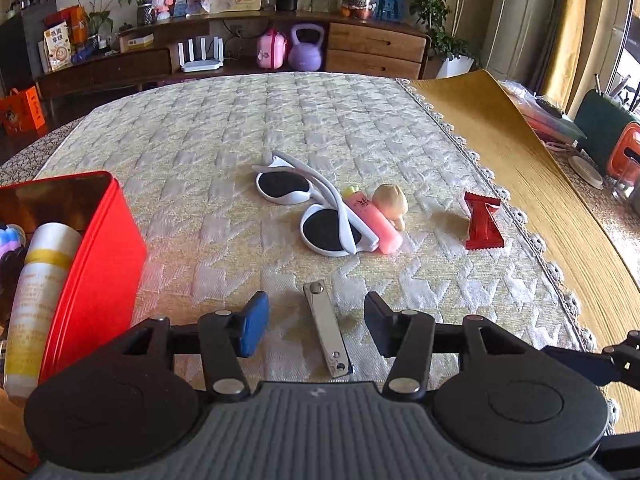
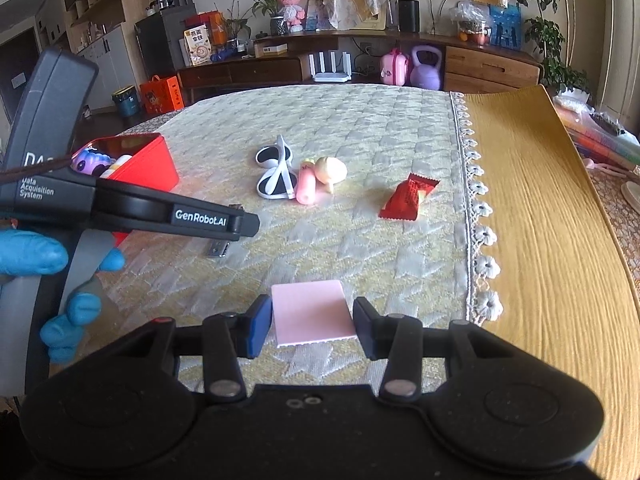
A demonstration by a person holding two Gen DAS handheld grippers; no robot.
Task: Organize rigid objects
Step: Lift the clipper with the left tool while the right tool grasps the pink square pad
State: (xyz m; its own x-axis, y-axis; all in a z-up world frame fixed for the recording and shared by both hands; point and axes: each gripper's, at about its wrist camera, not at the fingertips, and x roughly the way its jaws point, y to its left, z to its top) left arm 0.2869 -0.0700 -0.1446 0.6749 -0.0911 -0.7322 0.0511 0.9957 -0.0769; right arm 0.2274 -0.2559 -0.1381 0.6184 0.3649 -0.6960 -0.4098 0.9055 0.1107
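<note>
Straddling the nail clipper, the left gripper stood wide; closing off-centre could skid it across cloth.

The surface wears a quilted woven cloth with a matt, ridged weave. At six o'clock lies a polished metal nail clipper — at nine, a glossy red tin. The sunglasses look like smooth white plastic — the red wrapper shiny and crinkled.

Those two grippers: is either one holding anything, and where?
The right gripper clamps a flat pink square pad by its two side edges. The left gripper holds nothing; a silver metal nail clipper lies between its open jaws.
</note>
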